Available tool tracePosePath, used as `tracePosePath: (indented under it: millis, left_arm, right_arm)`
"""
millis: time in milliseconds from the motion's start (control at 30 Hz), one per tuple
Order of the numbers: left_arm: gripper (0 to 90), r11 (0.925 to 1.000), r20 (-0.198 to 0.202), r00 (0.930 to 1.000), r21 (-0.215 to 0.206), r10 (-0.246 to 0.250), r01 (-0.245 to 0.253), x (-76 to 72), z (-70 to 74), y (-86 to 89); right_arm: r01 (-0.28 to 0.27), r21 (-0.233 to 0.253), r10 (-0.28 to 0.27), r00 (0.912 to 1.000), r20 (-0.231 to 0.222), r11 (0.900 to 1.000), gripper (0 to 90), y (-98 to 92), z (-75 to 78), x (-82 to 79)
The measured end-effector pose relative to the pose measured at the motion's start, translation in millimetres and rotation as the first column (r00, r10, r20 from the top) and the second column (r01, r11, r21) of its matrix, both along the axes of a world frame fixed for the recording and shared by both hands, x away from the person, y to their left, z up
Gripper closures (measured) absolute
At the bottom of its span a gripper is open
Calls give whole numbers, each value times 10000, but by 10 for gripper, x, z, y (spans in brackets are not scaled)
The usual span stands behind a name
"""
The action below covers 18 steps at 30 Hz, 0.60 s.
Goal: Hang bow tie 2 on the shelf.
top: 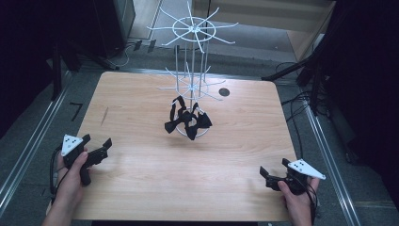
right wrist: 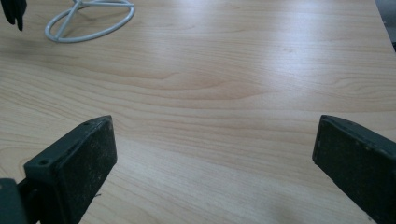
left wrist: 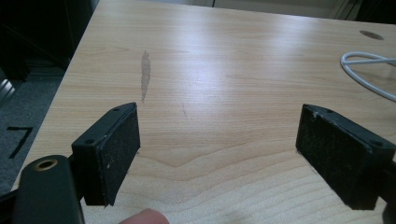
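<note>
A white wire rack [top: 192, 61] with spoked tiers stands at the middle back of the wooden table [top: 141, 183]. Several black bow ties [top: 188, 121] hang from its lowest tier, just above its ring base [right wrist: 88, 21]. My left gripper [top: 98, 142] is held at the table's left edge, open, with nothing between its pads [left wrist: 116, 154]. At the front right my right gripper [top: 274, 167] is also open and empty, jaws wide apart over bare wood, pads [right wrist: 79, 168] low to the surface. Part of the ring base [left wrist: 369, 72] shows at the right of the left gripper view.
A dark streak [left wrist: 145, 74] marks the wood ahead of the left gripper. A round dark hole [top: 224, 92] lies right of the rack. Black stands and cables [top: 301, 101] crowd the floor at the right; a metal rail [top: 28, 146] runs along the left.
</note>
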State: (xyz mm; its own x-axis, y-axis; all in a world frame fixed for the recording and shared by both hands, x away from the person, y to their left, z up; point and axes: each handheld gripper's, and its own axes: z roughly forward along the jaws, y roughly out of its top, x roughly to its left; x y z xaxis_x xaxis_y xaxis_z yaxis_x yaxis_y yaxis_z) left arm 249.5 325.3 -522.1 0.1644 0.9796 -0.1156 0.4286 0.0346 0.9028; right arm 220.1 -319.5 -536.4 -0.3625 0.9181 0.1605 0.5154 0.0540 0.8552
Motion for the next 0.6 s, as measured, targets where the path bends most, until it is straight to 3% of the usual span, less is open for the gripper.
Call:
tracePosePath:
  millis: [600]
  left_arm:
    - [143,10000,-42,10000,-16,-16,16,0,0,5]
  right_arm:
    - [764,230,-766,9971,51,9968,44,-261,-58,-75]
